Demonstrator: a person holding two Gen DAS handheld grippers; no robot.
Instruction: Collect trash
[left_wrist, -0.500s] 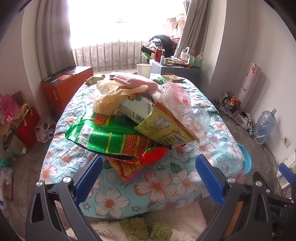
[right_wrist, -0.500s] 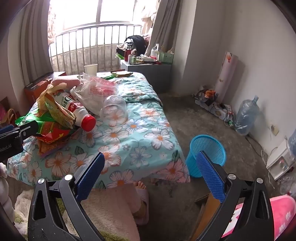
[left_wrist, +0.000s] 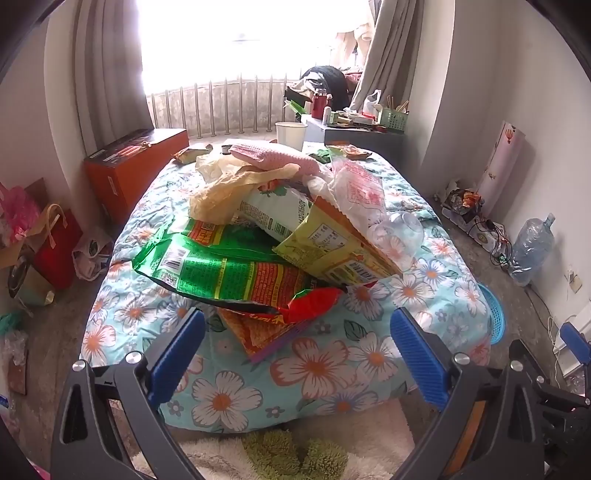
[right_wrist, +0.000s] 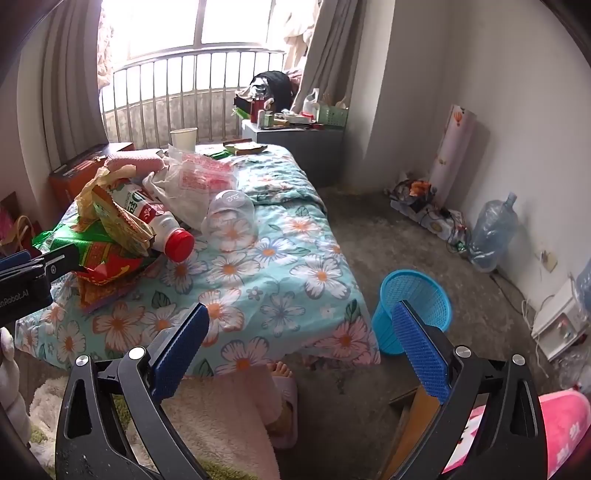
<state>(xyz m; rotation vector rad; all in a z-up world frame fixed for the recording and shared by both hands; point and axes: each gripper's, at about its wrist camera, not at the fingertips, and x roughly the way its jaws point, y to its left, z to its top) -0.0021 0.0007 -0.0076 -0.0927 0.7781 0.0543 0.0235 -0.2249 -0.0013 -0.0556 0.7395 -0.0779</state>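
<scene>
Tongs on both sides stand wide and hold nothing: the left tongs (left_wrist: 297, 352) hang over the near edge of the bed (left_wrist: 332, 373), the right tongs (right_wrist: 299, 341) over its near right corner. Just beyond the left pair lies the trash, a loose heap on the flowered cover: a red wrapper (left_wrist: 314, 301) nearest, a green snack bag (left_wrist: 221, 271) over it, a yellow packet (left_wrist: 332, 247) above, and a clear plastic cup (right_wrist: 231, 219) tipped on its side to the right. A white bottle with a red cap (right_wrist: 162, 227) pokes out of the heap toward the right pair. The blue basket (right_wrist: 417, 299) stands on the floor right of the bed, near the right tongs. A sound start, I judge, is the topmost loose piece, pinched at a flat edge so the stack does not slide. The bottle may roll if nudged.
</scene>
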